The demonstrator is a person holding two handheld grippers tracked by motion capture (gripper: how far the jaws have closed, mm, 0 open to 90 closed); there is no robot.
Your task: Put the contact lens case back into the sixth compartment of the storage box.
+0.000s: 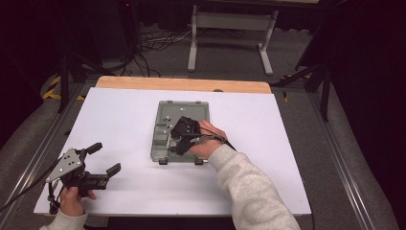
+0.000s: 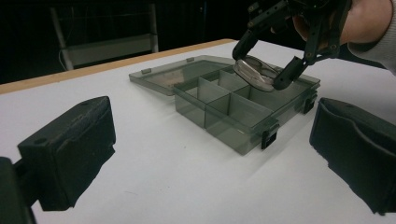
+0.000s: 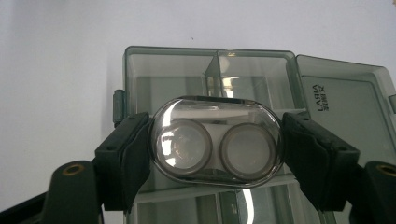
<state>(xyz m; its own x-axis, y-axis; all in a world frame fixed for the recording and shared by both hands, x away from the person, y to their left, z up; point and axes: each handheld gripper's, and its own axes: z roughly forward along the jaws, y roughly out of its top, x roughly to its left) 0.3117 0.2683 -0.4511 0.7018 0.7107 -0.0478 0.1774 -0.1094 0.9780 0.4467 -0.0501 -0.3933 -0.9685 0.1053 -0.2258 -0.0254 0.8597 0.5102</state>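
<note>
A: Starting at the left, what's the left gripper (image 1: pixel 103 158) doing?

B: It rests low over the white table sheet (image 1: pixel 119 124), jaws spread wide with nothing between them, aimed toward the box. I'd say it's parked clear so the other hand has room.

A: And the middle?

B: The smoky compartment box (image 2: pixel 233 119) lies open, lid (image 2: pixel 182 72) folded flat on the sheet. The right gripper (image 2: pixel 264 63) hangs over it, jaws clamped on the two narrow ends of a clear oval case (image 3: pixel 217 142) with two round wells, probably a contact-lens case. It's held flat just above a compartment near the hinge side, likely for lowering straight in.

A: Surroundings?

B: A wooden table edge (image 1: pixel 182 85) at the far side, grey floor with loose cables (image 1: pixel 153 45), a light metal frame (image 1: pixel 230 24), and dark room beyond.
</note>
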